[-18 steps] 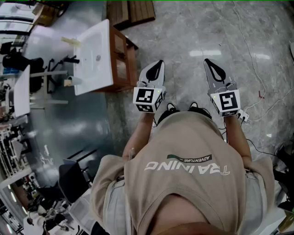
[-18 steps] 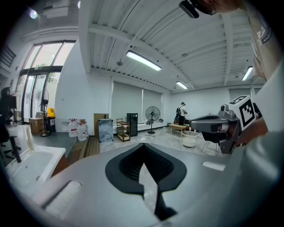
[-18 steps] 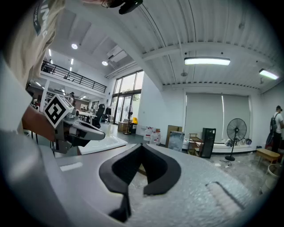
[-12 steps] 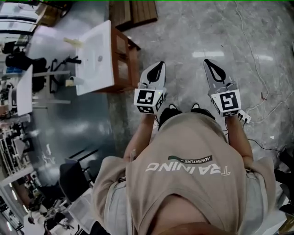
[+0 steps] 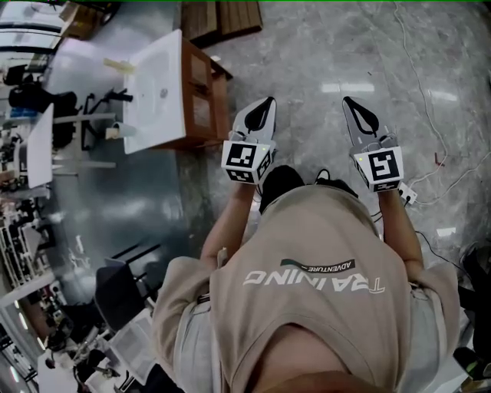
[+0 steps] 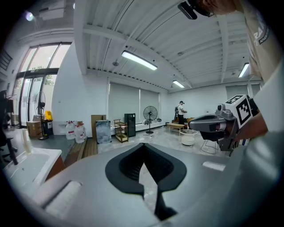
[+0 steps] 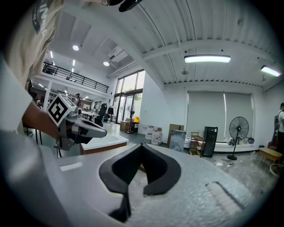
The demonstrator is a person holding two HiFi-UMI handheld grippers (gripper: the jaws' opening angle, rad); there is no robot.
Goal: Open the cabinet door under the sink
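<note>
The white sink [image 5: 157, 92] sits on a brown wooden cabinet [image 5: 205, 96] at the upper left of the head view, and its paneled doors look closed. My left gripper [image 5: 266, 103] hovers over the floor just right of the cabinet, apart from it, shut and empty. My right gripper [image 5: 350, 102] hangs further right, also shut with nothing in it. In the left gripper view the jaws [image 6: 143, 146] meet, with the sink [image 6: 26, 162] low at the left. The right gripper view shows its closed jaws [image 7: 142, 145], with the sink [image 7: 104, 141] behind my left gripper.
Wooden boards [image 5: 219, 19] lie on the floor beyond the cabinet. Cables [image 5: 430, 130] trail over the marble floor at the right. A dark chair [image 5: 119, 295] stands behind me on the left. Water bottles [image 6: 75, 131], a shelf and a standing fan [image 7: 238, 128] line the far wall.
Both grippers have edged slightly forward over the floor as the person steps, and a shoe now shows beneath the left one. Both stay shut.
</note>
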